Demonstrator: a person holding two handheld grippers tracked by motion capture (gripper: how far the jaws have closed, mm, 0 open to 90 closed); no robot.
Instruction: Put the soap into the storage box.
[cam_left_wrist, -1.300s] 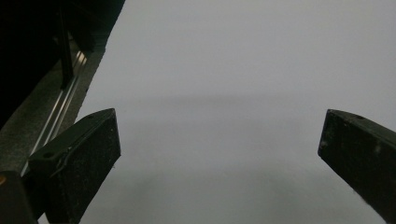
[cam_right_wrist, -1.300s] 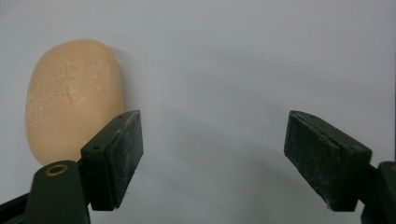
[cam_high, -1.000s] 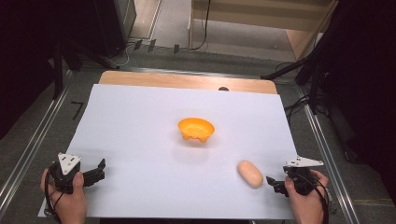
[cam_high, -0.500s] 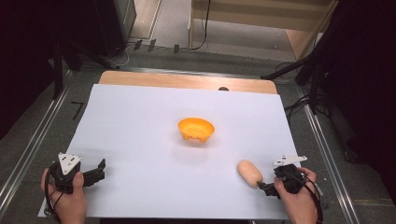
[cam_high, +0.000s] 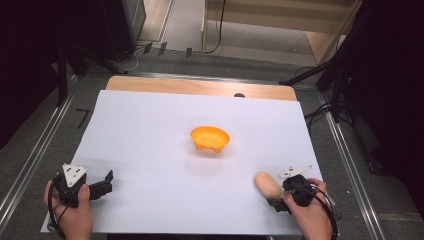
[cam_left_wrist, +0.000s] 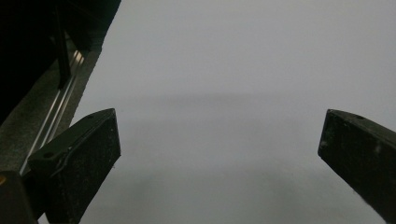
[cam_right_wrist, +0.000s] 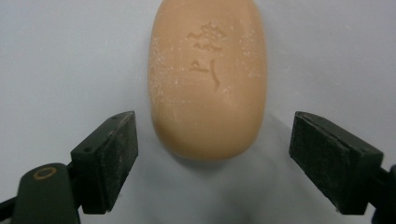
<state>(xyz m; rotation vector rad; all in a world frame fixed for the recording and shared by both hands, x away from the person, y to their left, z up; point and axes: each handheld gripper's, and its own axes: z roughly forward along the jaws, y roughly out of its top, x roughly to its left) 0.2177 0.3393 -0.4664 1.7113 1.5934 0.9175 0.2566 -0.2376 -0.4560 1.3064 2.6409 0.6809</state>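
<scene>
**Two spread grippers, one soap bar, one bowl on white sheet**

Nearest, at the table's front edge: two hands, one gripper each. At front left, left hand (cam_high: 70, 210) around the left gripper (cam_high: 106, 181), one grey three-cornered plate (cam_high: 74, 172) on top, tips aimed right over the sheet. In the left gripper view, left gripper (cam_left_wrist: 219, 154) with two black jaws spread wide, nothing but bare white sheet (cam_left_wrist: 224, 84) between them; dark floor and one metal rail (cam_left_wrist: 56, 116) along the left side there.

At front right, right hand (cam_high: 310, 212) around the right gripper (cam_high: 276, 202), one grey plate (cam_high: 296, 171) above it, one black cable (cam_high: 327, 205) looping over the wrist. Just beyond its tips, one tan oval soap bar (cam_high: 267, 185), flat on the sheet near the front right corner. In the right gripper view, right gripper (cam_right_wrist: 212, 158) with jaws wide apart, one on each side of the near end of the soap bar (cam_right_wrist: 208, 79), neither touching it; stamped mark on the bar's top face, faint pale dusting around it.

Farther in, near the middle of the white sheet (cam_high: 150, 130): one orange bowl (cam_high: 210, 139), upright, well apart from the soap and from both grippers.

Beyond the sheet: one strip of bare wooden tabletop (cam_high: 200, 87) along the far edge, one small dark spot (cam_high: 239, 95) on it. Farther still, grey floor, cables (cam_high: 320, 110), dark stands.
</scene>
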